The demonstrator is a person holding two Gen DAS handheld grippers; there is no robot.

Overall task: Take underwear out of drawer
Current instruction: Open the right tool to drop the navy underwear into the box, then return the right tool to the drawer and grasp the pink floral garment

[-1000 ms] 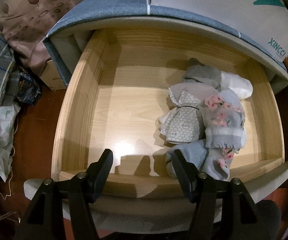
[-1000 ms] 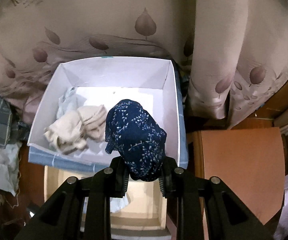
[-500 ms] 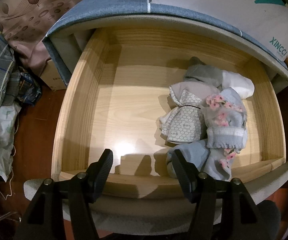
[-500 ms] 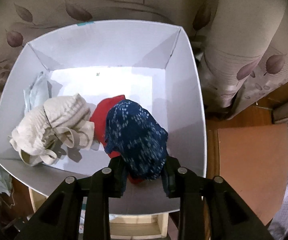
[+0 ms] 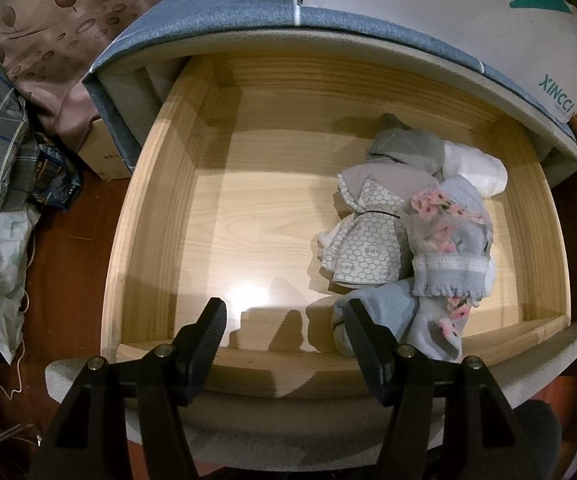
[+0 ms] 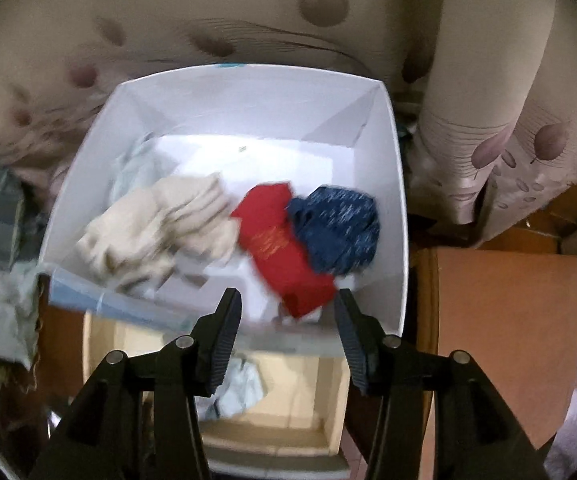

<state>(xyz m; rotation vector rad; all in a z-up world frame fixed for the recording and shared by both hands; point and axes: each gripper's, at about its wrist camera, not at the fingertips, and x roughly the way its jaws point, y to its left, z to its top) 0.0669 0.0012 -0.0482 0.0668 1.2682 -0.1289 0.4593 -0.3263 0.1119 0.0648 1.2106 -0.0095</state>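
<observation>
Two views cover this moment.

Left wrist view: the left gripper (image 5: 282,326) hangs above the front edge of the wooden drawer (image 5: 144,216), its jaws spread wide with nothing between them. A pile of rolled underwear and socks (image 5: 404,232) lies in the right half of the drawer; the left half is bare wood.

Right wrist view: the right gripper (image 6: 286,334) is spread wide and empty above the near wall of the white box (image 6: 392,208). Inside lie a navy piece (image 6: 334,232), a red piece (image 6: 284,256) and a beige bundle (image 6: 160,228), the navy one touching the red. This view is blurred.

Recommended procedure: bring one gripper over the pile, lower onto a single top roll, and close on its thickest fold to avoid dragging neighbours.
</observation>
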